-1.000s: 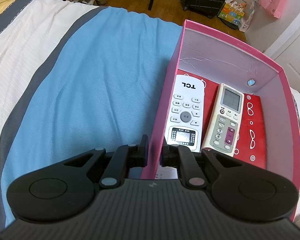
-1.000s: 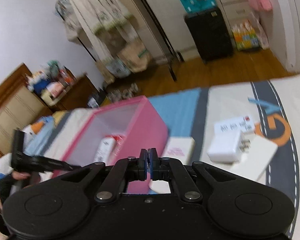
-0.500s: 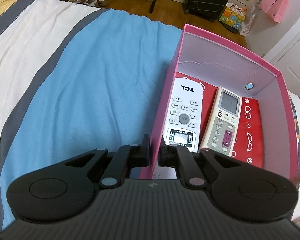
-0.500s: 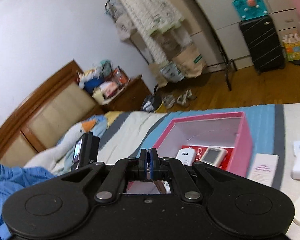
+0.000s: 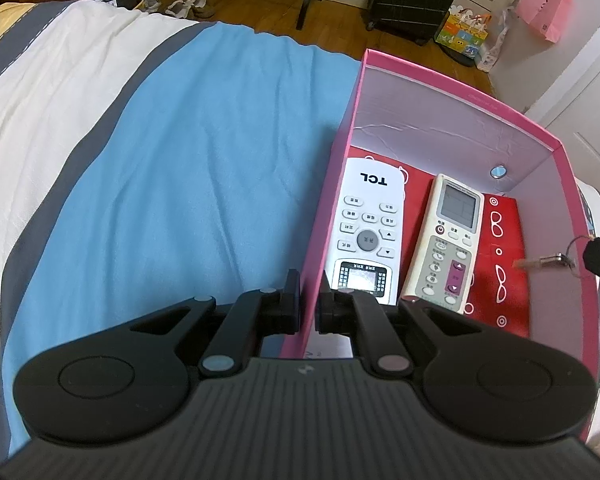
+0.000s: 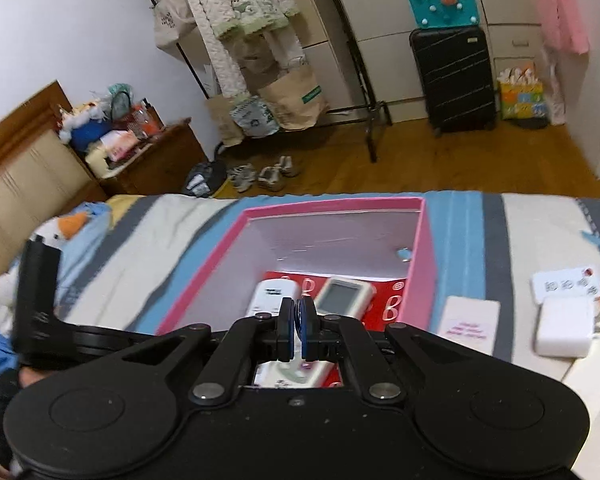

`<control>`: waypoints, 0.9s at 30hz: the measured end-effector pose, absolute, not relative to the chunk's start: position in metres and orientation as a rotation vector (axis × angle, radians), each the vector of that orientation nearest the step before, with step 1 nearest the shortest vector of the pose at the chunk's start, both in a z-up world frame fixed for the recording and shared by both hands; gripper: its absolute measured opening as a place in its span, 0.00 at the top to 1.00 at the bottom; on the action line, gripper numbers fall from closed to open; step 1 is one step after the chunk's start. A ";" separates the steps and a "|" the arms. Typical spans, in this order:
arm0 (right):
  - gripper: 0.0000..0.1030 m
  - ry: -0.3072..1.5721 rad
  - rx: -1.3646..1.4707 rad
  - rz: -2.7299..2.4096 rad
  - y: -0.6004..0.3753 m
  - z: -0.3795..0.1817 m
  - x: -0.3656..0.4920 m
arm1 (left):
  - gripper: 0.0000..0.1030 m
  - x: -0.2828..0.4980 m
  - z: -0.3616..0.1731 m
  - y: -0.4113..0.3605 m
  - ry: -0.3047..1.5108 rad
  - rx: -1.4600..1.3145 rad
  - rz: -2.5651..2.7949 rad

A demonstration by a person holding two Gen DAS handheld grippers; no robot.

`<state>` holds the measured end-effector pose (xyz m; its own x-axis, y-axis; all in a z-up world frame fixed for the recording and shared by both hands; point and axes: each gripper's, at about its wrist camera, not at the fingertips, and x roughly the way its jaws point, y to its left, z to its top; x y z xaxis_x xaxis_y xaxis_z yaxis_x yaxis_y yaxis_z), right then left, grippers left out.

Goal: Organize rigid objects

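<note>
Resting on the striped bedcover [image 5: 180,168], the pink box [image 5: 432,96] holds two white remotes [image 5: 370,236] side by side on a red card [image 5: 504,264]. Your left gripper [image 5: 309,306] is clamped on the box's near wall. Your right gripper [image 6: 298,330] pinches a small key (barely visible between the pads) [image 5: 548,259] over the box; a white charger [image 6: 564,332] lies outside.

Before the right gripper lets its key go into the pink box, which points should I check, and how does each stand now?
1. Left gripper clamps the pink box wall: ok.
2. Right gripper shut on the key: ok.
3. Key above the box's inside: ok.
4. Bare red card beside the grey remote, free for landing: ok.
5. Key's height above the box floor: cannot tell.
</note>
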<state>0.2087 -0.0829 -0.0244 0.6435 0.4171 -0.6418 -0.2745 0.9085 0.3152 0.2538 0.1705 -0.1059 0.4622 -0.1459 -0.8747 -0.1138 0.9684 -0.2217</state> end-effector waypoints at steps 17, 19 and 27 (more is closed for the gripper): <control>0.59 0.943 0.389 0.178 -0.241 -0.015 0.217 | 0.94 0.254 -0.104 0.165 1.100 -0.248 -0.010; 0.57 0.998 0.441 0.114 -0.262 -0.037 0.219 | 0.94 0.255 -0.105 0.164 1.101 -0.242 -0.006; 0.53 1.157 0.626 0.051 -0.304 -0.110 0.217 | 0.93 0.256 -0.105 0.164 1.104 -0.245 0.004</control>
